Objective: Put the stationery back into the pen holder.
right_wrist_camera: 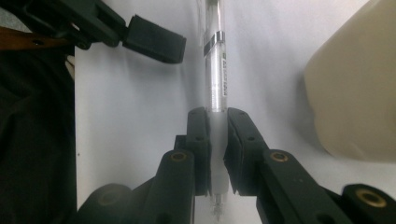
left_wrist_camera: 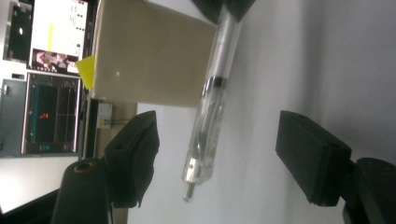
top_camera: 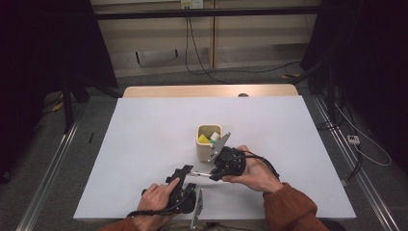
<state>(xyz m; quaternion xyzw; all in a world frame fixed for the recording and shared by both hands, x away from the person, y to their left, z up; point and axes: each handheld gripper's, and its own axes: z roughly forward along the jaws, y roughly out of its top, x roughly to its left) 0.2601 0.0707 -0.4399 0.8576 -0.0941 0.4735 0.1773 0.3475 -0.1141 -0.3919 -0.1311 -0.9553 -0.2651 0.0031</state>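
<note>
White bench (top_camera: 144, 144), frame centre; grey floor, cables, dark curtains around. Right gripper (right_wrist_camera: 217, 140) clamps clear pen (right_wrist_camera: 215, 70) beside cup (top_camera: 209, 142), centre. Left gripper (left_wrist_camera: 217, 158) jaws apart around pen, not touching.

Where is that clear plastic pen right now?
The clear plastic pen is clamped in the right gripper, just in front of the beige cup, its free end between the left gripper's open jaws.

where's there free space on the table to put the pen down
The white table is bare across its whole left half, along the far edge behind the beige cup, and on the right strip past the right gripper. It is crowded at the near middle, where that gripper holds the clear pen, the left gripper flanks it, and the cup stands close.
</note>
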